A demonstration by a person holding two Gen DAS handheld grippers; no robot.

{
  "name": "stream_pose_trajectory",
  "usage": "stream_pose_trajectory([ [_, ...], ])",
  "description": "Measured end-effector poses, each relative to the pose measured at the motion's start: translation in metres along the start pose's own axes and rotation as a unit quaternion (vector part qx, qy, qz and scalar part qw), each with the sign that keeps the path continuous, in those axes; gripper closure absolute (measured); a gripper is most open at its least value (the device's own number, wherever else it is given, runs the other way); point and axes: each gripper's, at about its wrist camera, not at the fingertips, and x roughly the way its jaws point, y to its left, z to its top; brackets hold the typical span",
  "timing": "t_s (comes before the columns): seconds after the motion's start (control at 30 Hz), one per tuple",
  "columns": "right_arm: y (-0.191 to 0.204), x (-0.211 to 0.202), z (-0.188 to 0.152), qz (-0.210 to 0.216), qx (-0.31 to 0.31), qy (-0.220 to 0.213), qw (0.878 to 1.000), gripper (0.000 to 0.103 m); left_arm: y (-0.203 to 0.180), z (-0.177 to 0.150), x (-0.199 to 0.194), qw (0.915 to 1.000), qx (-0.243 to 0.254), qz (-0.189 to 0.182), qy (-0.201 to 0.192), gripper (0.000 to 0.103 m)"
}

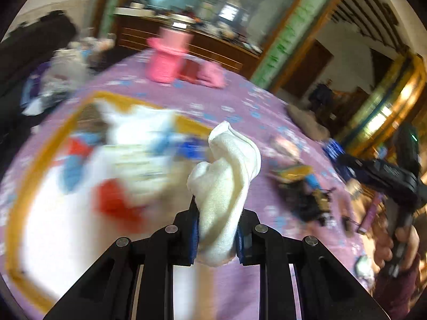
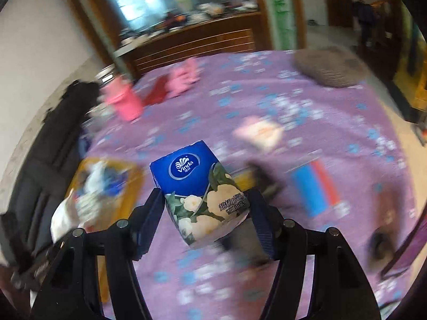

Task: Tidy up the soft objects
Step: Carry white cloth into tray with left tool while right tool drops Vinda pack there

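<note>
My left gripper (image 1: 216, 229) is shut on a cream-white sock (image 1: 226, 176) and holds it above the purple bedspread (image 1: 234, 101). Below and to its left lies a yellow-rimmed tray (image 1: 32, 165) with several white, blue and red soft items, all blurred. My right gripper (image 2: 205, 208) is shut on a blue Vinda tissue pack (image 2: 200, 186) with a flower print, held above the bed. The same tray (image 2: 133, 170) shows to its left. The right gripper also shows in the left wrist view (image 1: 333, 152), at the right.
Pink soft items (image 1: 165, 61) lie at the bed's far side. A grey cushion (image 2: 328, 69) lies at the far right. A blue and red item (image 2: 315, 189) and a pale packet (image 2: 259, 133) lie on the bed. A wooden headboard (image 2: 197, 42) stands behind.
</note>
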Motion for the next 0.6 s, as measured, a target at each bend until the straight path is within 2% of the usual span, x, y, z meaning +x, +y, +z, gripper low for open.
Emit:
stream_pose_trajectory([
  [0.13, 0.055, 0.017, -0.029, 0.041, -0.034, 0.020, 0.998, 0.040, 0.062, -0.012, -0.033, 0.9975, -0.037, 0.058, -0.016, 0.083],
  [0.3, 0.107, 0.044, -0.056, 0.073, -0.070, 0.054, 0.993, 0.039, 0.117, -0.021, -0.046, 0.9914, -0.077, 0.105, -0.009, 0.083],
  [0.4, 0.133, 0.061, -0.067, 0.085, -0.086, 0.072, 0.990, 0.039, 0.131, -0.020, -0.041, 0.9903, -0.084, 0.111, 0.002, 0.083],
  [0.53, 0.162, 0.080, -0.081, 0.094, -0.107, 0.095, 0.985, 0.039, 0.129, -0.014, -0.027, 0.9900, -0.082, 0.113, 0.014, 0.082],
  [0.6, 0.174, 0.090, -0.087, 0.097, -0.116, 0.107, 0.983, 0.039, 0.133, -0.010, -0.016, 0.9893, -0.085, 0.117, 0.019, 0.078],
])
